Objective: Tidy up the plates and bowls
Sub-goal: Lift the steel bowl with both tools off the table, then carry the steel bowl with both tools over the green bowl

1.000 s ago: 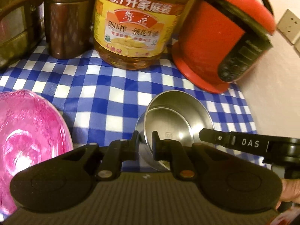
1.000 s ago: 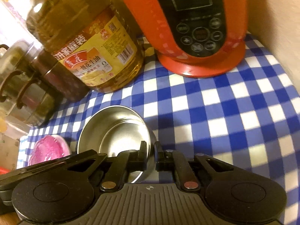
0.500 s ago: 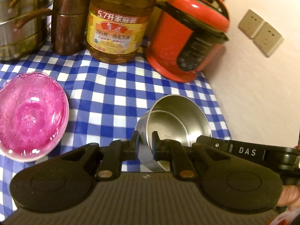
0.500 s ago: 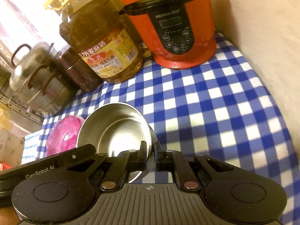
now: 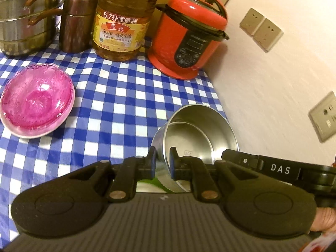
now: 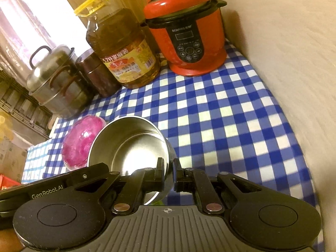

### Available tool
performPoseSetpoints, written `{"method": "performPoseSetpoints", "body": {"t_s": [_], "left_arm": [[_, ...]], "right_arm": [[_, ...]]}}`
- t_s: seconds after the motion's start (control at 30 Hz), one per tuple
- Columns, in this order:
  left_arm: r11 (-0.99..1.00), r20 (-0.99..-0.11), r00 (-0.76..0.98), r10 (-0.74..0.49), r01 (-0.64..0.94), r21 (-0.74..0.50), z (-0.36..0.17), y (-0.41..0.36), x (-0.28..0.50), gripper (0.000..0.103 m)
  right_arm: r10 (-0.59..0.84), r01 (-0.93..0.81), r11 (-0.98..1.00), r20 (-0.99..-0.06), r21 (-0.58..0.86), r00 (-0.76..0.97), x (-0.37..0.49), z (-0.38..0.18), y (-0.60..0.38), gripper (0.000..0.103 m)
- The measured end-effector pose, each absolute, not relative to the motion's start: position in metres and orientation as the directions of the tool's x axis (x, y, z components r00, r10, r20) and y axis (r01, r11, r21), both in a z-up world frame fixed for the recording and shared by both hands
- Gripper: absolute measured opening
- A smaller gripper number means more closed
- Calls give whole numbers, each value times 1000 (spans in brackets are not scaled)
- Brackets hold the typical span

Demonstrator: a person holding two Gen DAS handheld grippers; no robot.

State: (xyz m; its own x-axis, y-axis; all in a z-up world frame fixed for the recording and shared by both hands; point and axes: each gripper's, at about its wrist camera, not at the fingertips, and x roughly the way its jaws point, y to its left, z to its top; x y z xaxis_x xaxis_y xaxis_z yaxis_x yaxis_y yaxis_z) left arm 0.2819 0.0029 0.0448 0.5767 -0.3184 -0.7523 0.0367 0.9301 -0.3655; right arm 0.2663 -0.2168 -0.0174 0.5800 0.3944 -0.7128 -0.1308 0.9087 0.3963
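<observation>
Two nested steel bowls [image 5: 199, 130] [image 6: 130, 138], the smaller inside the larger, hang tilted above the blue checked tablecloth [image 5: 117, 105]. My left gripper [image 5: 162, 159] is shut on their rim on one side. On the opposite side my right gripper [image 6: 169, 168] is shut on the rim. Each gripper's black body shows in the other's view, the right gripper [image 5: 258, 166] and the left gripper [image 6: 63, 182]. A pink glass bowl [image 5: 37, 98] [image 6: 82, 142] sits on the cloth to the left, apart from both grippers.
Along the back stand a steel steamer pot [image 5: 25, 16], a brown canister [image 5: 77, 21], a big oil bottle [image 5: 124, 21] and a red pressure cooker [image 5: 189, 35] [image 6: 184, 31]. A wall with sockets [image 5: 260, 29] borders the table's right edge.
Both grippers, still shut on the steel bowls, have drawn back and risen away from the oil bottle and cooker. More of the table and the whole pink bowl now show.
</observation>
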Motion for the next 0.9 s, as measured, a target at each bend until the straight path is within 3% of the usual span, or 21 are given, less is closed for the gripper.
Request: {"method": "performPoseSetpoints", "body": {"t_s": [0.9], "left_arm": [[923, -739, 595, -315, 12, -384, 57, 10, 134, 11]], "right_arm": [[397, -145, 910, -718, 387, 572, 120, -12, -210, 7]]}}
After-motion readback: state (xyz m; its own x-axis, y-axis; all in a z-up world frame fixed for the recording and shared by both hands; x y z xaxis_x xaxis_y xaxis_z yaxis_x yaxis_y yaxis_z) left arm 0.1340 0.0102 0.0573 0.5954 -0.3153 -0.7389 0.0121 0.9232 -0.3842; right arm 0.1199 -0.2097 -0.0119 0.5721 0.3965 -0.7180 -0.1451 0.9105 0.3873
